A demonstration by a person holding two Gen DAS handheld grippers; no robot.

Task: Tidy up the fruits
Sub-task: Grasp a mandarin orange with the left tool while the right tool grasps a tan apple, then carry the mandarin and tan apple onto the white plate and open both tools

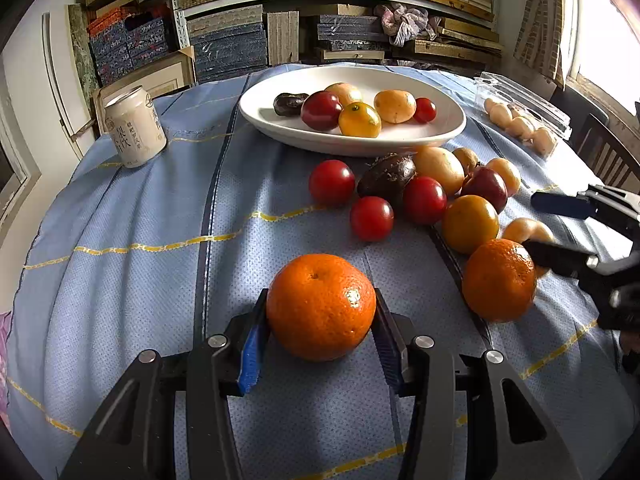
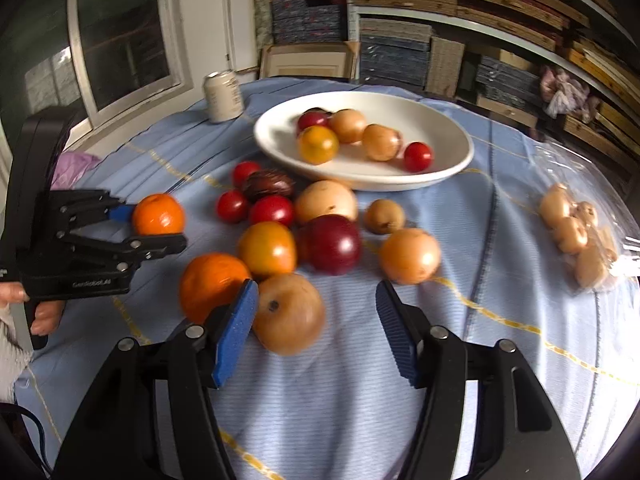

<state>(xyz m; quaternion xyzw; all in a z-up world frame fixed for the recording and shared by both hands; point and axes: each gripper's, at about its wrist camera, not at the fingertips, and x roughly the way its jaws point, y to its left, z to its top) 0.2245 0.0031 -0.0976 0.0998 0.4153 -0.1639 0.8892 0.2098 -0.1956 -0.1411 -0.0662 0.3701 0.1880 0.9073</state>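
Left gripper (image 1: 320, 312) was clamped on a round orange mandarin (image 1: 320, 306), the white oval plate (image 1: 448, 128) lying straight ahead. Right gripper (image 2: 316, 320) stood apart, a tan round fruit (image 2: 290, 314) against its left pad.

orange (image 1: 320, 306): dimpled, glossy peel
plate (image 1: 448, 128): smooth glossy white ceramic
cloth (image 1: 140, 216): matt blue woven fabric
fingers (image 2: 236, 332): ribbed blue pads

The cream-coloured aluminium drink can (image 1: 135, 133) carries vertical Chinese print; the large characters "果饮" are readable. The black plastic left gripper (image 2: 160, 226) body bears pale lettering, too blurred to read.
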